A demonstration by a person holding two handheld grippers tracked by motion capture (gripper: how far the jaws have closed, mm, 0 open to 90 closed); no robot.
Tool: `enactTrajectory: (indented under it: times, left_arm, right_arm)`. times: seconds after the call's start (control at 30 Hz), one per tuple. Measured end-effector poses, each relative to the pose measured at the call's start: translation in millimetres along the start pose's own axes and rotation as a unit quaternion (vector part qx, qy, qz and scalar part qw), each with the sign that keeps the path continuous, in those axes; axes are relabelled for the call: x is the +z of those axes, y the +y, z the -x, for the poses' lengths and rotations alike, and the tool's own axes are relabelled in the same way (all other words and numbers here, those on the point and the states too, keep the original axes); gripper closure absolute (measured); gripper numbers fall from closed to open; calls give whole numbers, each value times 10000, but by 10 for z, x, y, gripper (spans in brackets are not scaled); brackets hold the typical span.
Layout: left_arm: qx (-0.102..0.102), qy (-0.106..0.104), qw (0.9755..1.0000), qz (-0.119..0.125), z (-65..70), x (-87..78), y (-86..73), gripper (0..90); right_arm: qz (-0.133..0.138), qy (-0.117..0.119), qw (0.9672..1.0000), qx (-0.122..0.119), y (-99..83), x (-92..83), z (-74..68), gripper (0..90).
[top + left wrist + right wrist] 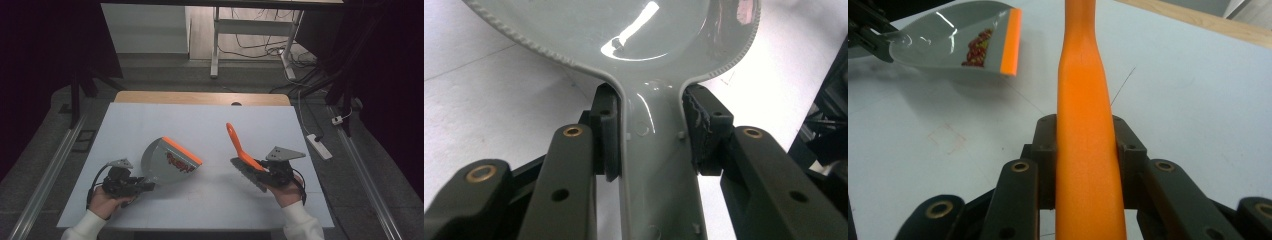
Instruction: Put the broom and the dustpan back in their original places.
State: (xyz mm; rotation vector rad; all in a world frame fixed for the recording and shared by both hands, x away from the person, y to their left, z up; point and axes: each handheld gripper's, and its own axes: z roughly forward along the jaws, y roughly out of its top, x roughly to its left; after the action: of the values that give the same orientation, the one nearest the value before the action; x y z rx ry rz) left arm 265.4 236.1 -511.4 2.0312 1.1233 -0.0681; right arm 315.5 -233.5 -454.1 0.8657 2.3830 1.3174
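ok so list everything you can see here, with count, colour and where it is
dustpan: 1, grey with an orange front lip and a red print, left of centre on the table, its handle clamped in the left gripper
brush: 1, orange handle with dark bristles, right of centre, clamped in the right gripper
table: 1, white top with a wooden strip along the far edge
power strip: 1, white, on the floor right of the table
white frame: 1, standing on the floor beyond the table, cables around it
left gripper: 1, black, jaws shut on the dustpan handle
right gripper: 1, black, jaws shut on the brush handle
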Motion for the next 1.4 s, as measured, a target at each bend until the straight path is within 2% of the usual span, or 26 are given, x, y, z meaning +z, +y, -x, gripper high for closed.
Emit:
enactTrajectory:
  times: [0.27, 0.57, 0.93, 1.13, 1.4]
  left_arm:
    - [-256, 160, 9994, 140, 2, -38, -83, 618]
    - [-606, 547, 9962, 312, -4, -46, -132, 618]
    - [-1075, 936, 9884, 531, -33, -33, -189, 618]
    - [-1232, 1076, 9844, 654, -39, -27, -191, 618]
    - [-1442, 1207, 9800, 656, -59, 21, -184, 617]
  right_arm:
    - [-151, 8, 9998, 109, -91, -46, 21, 702]
    - [-228, 3, 9994, 272, -173, -121, 43, 702]
    - [-338, 90, 9990, 278, -231, -174, 6, 701]
    - [-363, 171, 9987, 302, -268, -189, -12, 702]
    - [-462, 226, 9980, 355, -310, -170, -8, 702]
